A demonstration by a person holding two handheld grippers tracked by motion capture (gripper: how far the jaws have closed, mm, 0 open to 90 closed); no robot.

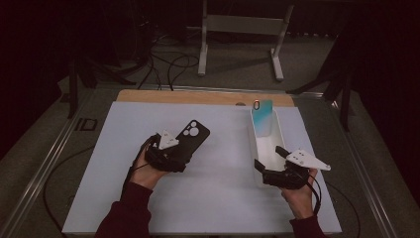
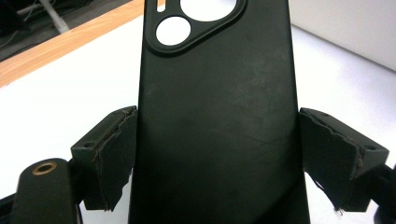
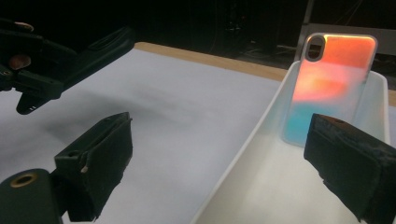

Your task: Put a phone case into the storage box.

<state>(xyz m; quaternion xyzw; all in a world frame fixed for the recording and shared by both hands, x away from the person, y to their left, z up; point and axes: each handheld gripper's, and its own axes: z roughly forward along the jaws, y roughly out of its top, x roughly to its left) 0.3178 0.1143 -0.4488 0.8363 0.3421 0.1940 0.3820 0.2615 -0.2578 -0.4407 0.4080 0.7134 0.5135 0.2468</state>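
A black phone case (image 1: 194, 135) (image 2: 215, 116) with round camera holes is clamped by its long edges in my left gripper (image 1: 182, 148) (image 2: 217, 154). It hangs above the white mat, left of centre, and the right gripper view shows the case (image 3: 100, 46) casting a shadow below it. A narrow white tray (image 1: 250, 144) (image 3: 252, 140) lies at the right. An iridescent teal-orange phone case (image 1: 261, 119) (image 3: 327, 88) leans upright against its far end. My right gripper (image 1: 270, 158) (image 3: 219, 158) stands open astride the tray's near left wall, holding nothing.
The white mat (image 1: 208, 198) covers the table, and a wooden strip (image 1: 198, 96) runs along its far edge. Behind the table are a metal stand (image 1: 242, 25) and loose cables (image 1: 168, 64) on the floor.
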